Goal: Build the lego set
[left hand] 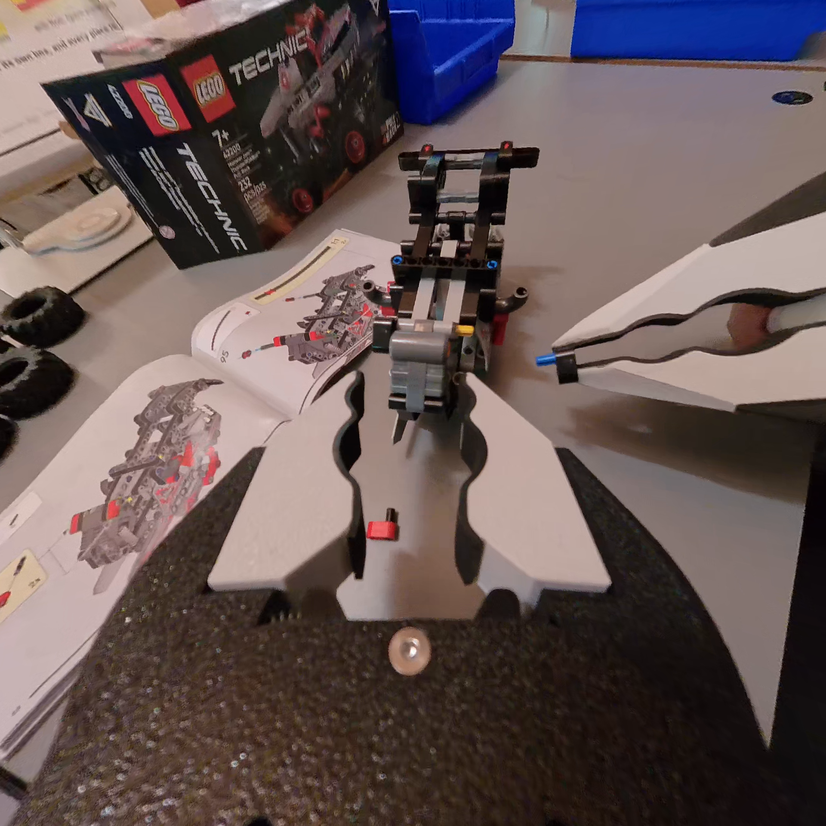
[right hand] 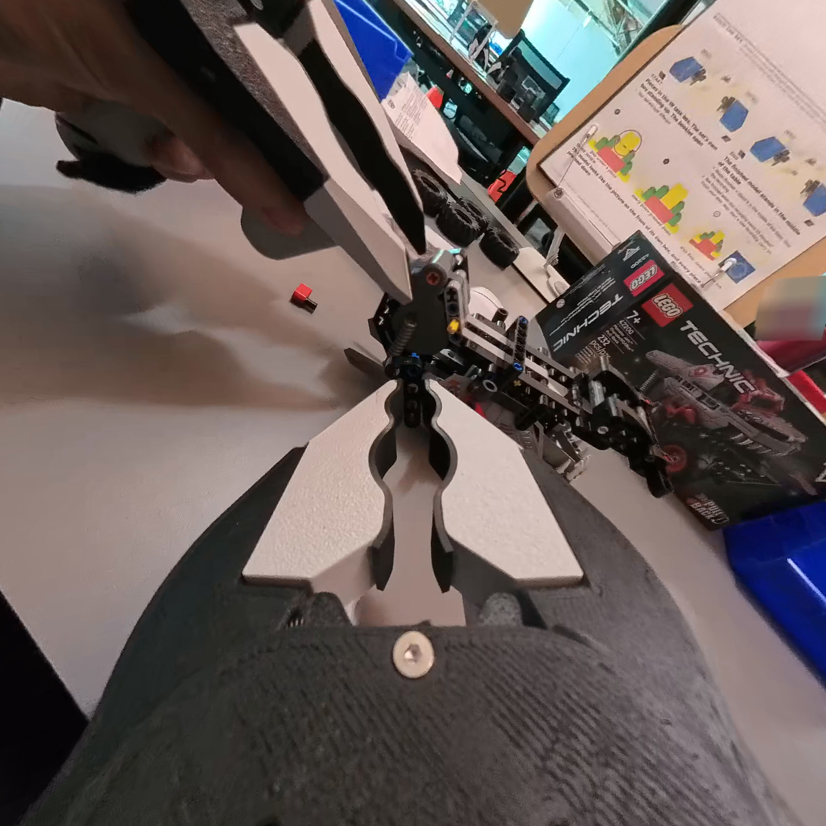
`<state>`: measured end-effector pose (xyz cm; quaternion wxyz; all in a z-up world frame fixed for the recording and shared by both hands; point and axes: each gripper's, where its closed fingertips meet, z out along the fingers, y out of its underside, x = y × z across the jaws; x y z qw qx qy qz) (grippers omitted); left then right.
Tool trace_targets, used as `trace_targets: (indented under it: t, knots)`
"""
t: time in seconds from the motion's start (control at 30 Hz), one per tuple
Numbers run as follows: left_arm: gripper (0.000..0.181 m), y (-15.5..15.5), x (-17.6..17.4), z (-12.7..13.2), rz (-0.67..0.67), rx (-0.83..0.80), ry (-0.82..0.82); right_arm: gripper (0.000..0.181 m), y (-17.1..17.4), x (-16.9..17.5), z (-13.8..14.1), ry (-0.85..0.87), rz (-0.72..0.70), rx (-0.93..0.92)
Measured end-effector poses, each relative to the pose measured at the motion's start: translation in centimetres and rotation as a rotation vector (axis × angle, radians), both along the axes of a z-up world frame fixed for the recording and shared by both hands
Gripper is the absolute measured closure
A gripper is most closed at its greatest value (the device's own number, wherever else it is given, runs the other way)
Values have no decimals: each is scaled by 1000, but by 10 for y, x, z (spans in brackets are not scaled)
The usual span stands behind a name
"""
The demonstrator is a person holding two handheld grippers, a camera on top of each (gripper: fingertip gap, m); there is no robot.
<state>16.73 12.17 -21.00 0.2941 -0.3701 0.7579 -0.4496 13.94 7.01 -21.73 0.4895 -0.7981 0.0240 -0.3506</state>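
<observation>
The part-built black and grey lego chassis [left hand: 451, 277] stands on the grey table [left hand: 648, 156], pointing away from me. My left gripper [left hand: 413, 389] is shut on its near grey end block. My right gripper [left hand: 565, 362] comes in from the right, shut on a small black beam with a blue pin [left hand: 554, 361], a short way from the chassis's right side. In the right wrist view my right gripper [right hand: 411, 393] holds that black beam [right hand: 412, 406] just below the chassis [right hand: 514, 357]; the left gripper [right hand: 413, 272] clamps the grey end from above. A small red piece [left hand: 382, 528] lies loose on the table.
The open instruction booklet [left hand: 147, 447] lies at the left, the lego box [left hand: 214, 156] behind it. Black tyres [left hand: 31, 348] sit at the far left. Blue bins [left hand: 447, 53] stand at the back. A poster board [right hand: 693, 134] stands behind the box [right hand: 670, 357]. The left tips stand about 8 cm off the small red piece [left hand: 382, 528]. Look for it in the right wrist view [right hand: 304, 291] too.
</observation>
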Motion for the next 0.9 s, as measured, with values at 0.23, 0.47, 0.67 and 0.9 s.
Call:
trace_targets:
  t: [0.23, 0.47, 0.67, 0.9]
  knots:
    - [159, -7, -3, 0, -6, 5, -45, 176, -3, 1, 10, -60, -23, 23]
    - [158, -39, -19, 12, 101, 275, -298, 176, -35, 9, 15, -62, -39, 92]
    - [158, -56, -27, 9, 174, 431, -406, 176, -47, 4, 11, -98, -19, 72]
    - [158, -59, -31, 5, 191, 426, -432, 176, -33, 1, 23, -171, 51, 109]
